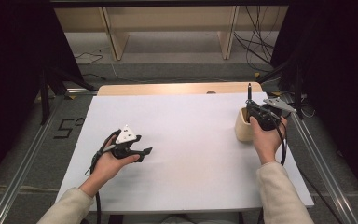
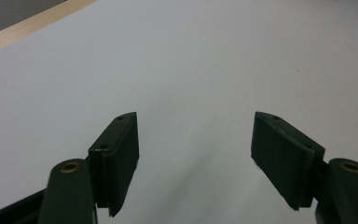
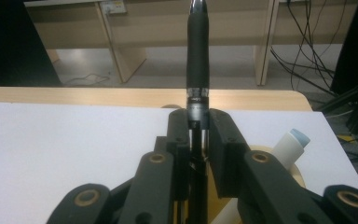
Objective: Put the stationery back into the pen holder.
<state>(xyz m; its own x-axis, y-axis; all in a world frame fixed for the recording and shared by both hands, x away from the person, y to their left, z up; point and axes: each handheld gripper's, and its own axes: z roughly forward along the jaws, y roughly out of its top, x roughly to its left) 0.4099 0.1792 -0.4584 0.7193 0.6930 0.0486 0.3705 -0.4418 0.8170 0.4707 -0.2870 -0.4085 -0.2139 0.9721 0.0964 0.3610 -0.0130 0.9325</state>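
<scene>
My right gripper (image 3: 198,122) is shut on a black pen (image 3: 197,56) that stands upright between its jaws. In the high view this right gripper (image 1: 254,112) sits over a pale wooden cup (image 1: 243,126) at the table's right, and the pen (image 1: 250,91) sticks up above it. A white marker with a light blue end (image 3: 292,144) leans inside the cup (image 3: 299,175). My left gripper (image 1: 144,153) lies low over the white sheet (image 1: 191,140) at the left. Its jaws stand wide apart with nothing between them; its black pads (image 2: 119,156) hover over bare white sheet.
The white sheet covers a light wooden table (image 1: 168,88), whose far edge shows beyond it. Behind the table are wooden shelf legs (image 1: 116,42) and loose cables (image 1: 256,42) on the floor. Metal rails (image 1: 317,154) run along both sides.
</scene>
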